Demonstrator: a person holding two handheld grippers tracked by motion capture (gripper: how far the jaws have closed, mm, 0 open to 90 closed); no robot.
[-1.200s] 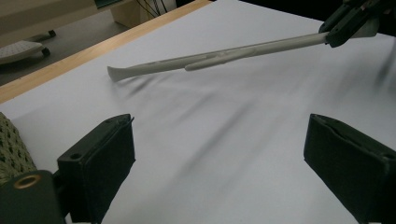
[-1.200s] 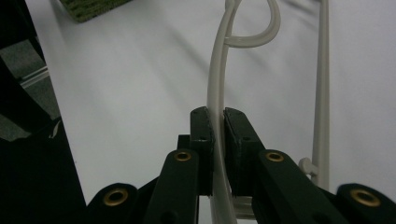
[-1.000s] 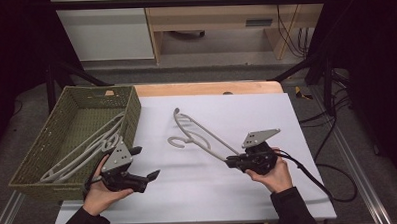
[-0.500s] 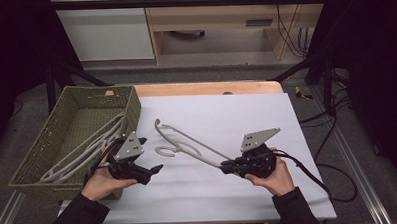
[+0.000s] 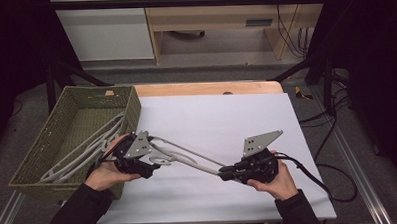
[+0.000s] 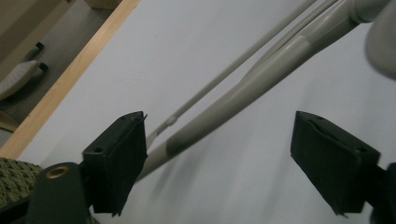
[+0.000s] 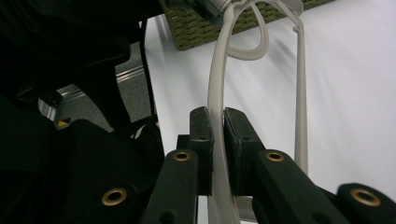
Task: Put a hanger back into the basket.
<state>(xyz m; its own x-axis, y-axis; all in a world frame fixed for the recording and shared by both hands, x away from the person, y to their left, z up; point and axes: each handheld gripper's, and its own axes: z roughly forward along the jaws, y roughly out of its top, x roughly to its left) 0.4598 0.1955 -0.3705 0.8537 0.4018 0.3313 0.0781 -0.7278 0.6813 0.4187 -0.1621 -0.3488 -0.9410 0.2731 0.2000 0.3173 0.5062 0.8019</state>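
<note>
High view shows us the desk point(image 5: 227, 121) under both tools, with the green basket point(image 5: 42, 147) just behind the left tool point(image 5: 156, 167), already holding other hangers point(image 5: 83, 151). Our grey hanger point(image 5: 188, 160) spans from tool to tool, above the desk. The right tool point(image 5: 223, 173) is clamped tight on one arm of it point(image 7: 215, 130). The left tool's jaws have just been narrowing but stand well apart, the hanger's bars passing between them untouched point(image 6: 243, 88). We judge the risks thus: held at one end, the hanger may pivot or droop; the left jaws may close on one thin bar and slip; and its hook point(image 7: 247, 44) may snag the basket wall.
</note>
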